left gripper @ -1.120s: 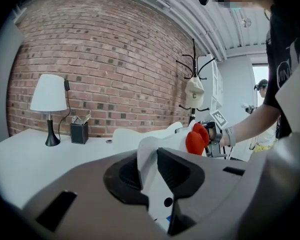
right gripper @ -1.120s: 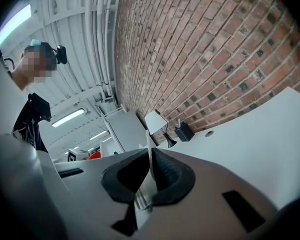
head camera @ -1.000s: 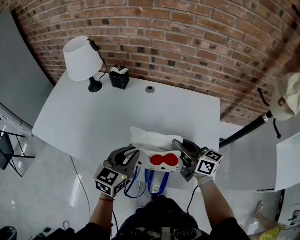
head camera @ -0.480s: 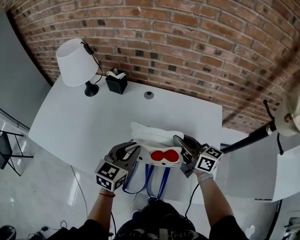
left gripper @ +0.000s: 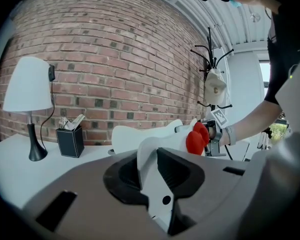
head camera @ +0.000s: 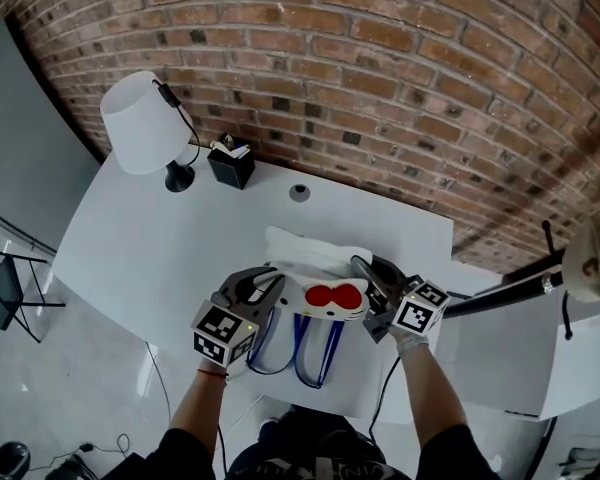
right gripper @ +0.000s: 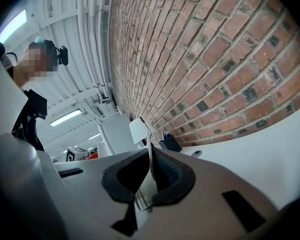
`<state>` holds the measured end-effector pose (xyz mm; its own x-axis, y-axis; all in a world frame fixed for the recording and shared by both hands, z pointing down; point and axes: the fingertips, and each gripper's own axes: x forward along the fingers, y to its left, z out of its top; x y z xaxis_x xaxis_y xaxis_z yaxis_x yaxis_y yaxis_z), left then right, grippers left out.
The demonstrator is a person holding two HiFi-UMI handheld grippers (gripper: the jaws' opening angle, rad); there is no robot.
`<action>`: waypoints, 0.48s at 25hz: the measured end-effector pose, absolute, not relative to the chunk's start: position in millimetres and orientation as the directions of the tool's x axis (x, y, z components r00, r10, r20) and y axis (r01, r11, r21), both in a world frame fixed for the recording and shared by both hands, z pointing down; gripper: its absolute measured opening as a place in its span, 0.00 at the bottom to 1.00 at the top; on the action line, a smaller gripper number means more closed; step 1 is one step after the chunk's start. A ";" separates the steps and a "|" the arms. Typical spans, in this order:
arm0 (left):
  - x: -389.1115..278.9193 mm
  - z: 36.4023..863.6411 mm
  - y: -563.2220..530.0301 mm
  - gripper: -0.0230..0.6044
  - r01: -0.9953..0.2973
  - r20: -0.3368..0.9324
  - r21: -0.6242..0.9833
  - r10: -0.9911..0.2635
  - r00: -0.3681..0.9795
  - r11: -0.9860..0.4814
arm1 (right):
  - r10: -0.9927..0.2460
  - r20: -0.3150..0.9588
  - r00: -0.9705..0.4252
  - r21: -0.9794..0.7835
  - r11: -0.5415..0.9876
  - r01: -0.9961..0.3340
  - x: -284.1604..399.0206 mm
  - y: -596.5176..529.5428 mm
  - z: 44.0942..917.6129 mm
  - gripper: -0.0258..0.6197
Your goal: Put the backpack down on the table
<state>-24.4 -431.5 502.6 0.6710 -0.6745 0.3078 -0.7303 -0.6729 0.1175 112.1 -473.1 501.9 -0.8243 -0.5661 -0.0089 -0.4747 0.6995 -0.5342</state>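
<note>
Both tongs clenched on the backpack [head camera: 315, 266]: left tongs [head camera: 268, 284] pinch its white side, right tongs [head camera: 362, 270] a thin flap. It hangs between them over the tabletop [head camera: 170, 238]. Carry step, I judge; next, lower it flat, then release.

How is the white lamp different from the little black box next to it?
The lamp is tall; the black box is short. The lamp's shade is white and round; the box is black and square. White papers stick out of the box's top; the lamp has none. Both stand upright at the table's far edge, by the brick wall.
</note>
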 end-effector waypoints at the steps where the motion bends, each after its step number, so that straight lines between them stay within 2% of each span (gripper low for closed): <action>1: -23.3 502.6 -436.9 0.15 -0.730 0.308 0.112 -0.675 0.671 -0.675 | -0.567 -0.011 -0.824 -0.531 0.701 -0.475 113.2 -478.5 502.4 0.06; 12: -14.6 508.4 -492.5 0.15 -0.735 0.314 0.055 -0.687 0.656 -0.676 | -0.568 -0.023 -0.823 -0.451 0.740 -0.499 121.6 -531.3 499.7 0.06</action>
<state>-14.6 -492.5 508.4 0.6556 -0.6866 0.3143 -0.7347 -0.6761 0.0554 121.6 -531.3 499.7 -0.8226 -0.5682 -0.0227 -0.4987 0.7401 -0.4511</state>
